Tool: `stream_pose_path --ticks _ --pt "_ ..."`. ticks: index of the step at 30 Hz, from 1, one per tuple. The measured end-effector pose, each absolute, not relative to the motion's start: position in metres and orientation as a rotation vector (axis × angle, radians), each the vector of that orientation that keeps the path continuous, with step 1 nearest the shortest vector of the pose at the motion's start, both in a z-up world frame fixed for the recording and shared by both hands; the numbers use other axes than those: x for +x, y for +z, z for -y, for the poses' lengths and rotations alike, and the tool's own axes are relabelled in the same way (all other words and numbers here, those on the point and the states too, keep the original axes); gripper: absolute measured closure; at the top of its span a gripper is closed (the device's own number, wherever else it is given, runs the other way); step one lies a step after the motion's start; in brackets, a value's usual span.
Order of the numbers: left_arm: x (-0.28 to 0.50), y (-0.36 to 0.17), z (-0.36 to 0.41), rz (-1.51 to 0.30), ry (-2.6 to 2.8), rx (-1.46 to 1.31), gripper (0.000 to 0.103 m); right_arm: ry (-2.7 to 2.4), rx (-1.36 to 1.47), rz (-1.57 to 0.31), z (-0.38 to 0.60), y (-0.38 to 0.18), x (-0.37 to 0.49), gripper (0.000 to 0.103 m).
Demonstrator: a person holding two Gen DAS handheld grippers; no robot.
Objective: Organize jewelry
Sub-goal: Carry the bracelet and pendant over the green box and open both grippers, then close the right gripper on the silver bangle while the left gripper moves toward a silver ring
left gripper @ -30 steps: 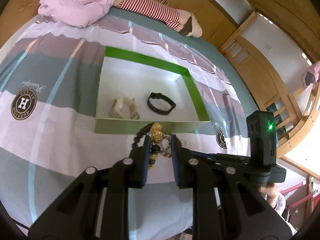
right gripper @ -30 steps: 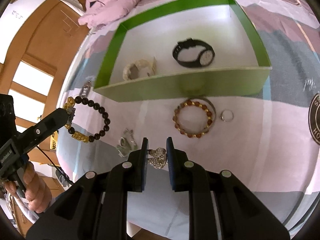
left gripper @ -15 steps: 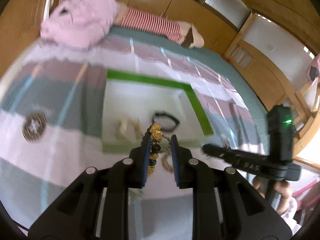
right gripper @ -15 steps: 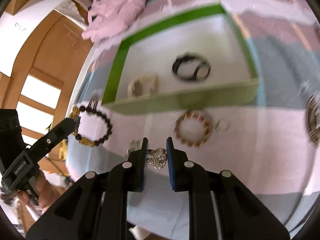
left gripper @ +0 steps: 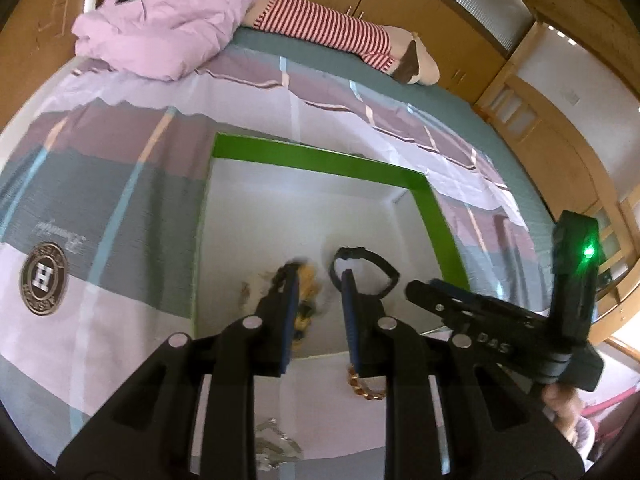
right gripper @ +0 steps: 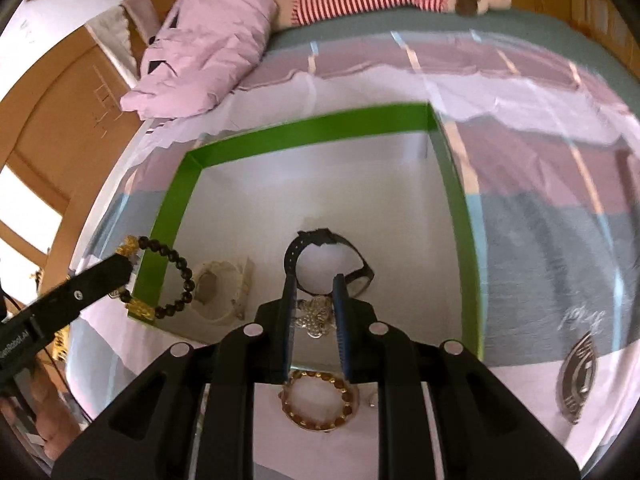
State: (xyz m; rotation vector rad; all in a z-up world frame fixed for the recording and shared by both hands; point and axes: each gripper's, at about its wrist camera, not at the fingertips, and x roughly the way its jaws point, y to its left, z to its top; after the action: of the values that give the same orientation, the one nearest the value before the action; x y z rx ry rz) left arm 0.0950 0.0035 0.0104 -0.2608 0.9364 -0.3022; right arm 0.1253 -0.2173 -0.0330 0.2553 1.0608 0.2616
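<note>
The far half of the green-rimmed box (right gripper: 172, 216) is lying bare, while a black watch (right gripper: 304, 246) and cream bracelet (right gripper: 218, 294) are crowding its near edge.

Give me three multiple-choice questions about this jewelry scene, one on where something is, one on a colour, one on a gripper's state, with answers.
1. Where does the black watch lie?
A. inside the box
B. on the pink pillow
C. on the bedspread outside the box

2. What colour is the rim of the box?
A. red
B. green
C. blue

3. What is the right hand-held gripper doing?
A. standing open with nothing in it
B. shut on the black watch
C. shut on a silver sparkly piece

Answers:
1 A, the watch rests on the white floor of the box.
2 B, the box walls are bright green along the top.
3 C, the silver sparkly piece sits pinched between the two fingers.
</note>
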Motion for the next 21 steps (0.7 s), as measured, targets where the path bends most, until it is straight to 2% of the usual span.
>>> stream_pose_path --ticks 1,2,3,7,11,16,20,21 --pt "0.093 0.013 -0.004 -0.929 -0.301 -0.261 0.077 0.256 0.258 -1.059 0.219 -0.031 0.123 0.066" --pt "0.091 0.015 -0.005 -0.923 -0.299 -0.268 0.072 0.252 0.259 -1.048 0.220 -0.029 0.121 0.054" --pt "0.085 0.019 -0.007 -0.918 -0.296 -0.279 0.071 0.251 0.261 -1.032 0.221 -0.025 0.117 0.050" --pt "0.051 0.021 -0.008 -0.973 -0.294 -0.231 0.071 0.329 0.318 -1.024 0.230 -0.009 0.094 0.050" --pt "0.034 -0.012 -0.006 -1.118 -0.280 -0.207 0.071 0.456 0.285 -1.120 0.215 -0.011 0.061 0.050" --pt "0.026 -0.058 -0.006 -1.277 -0.232 -0.189 0.072 0.403 0.044 -1.231 0.184 -0.055 0.056 0.050" --pt "0.024 -0.064 -0.003 -1.290 -0.236 -0.175 0.072 0.374 -0.081 -1.265 0.167 -0.081 0.058 0.050" --pt "0.024 -0.064 -0.004 -1.290 -0.238 -0.179 0.072 0.377 -0.113 -1.288 0.162 -0.087 0.057 0.058"
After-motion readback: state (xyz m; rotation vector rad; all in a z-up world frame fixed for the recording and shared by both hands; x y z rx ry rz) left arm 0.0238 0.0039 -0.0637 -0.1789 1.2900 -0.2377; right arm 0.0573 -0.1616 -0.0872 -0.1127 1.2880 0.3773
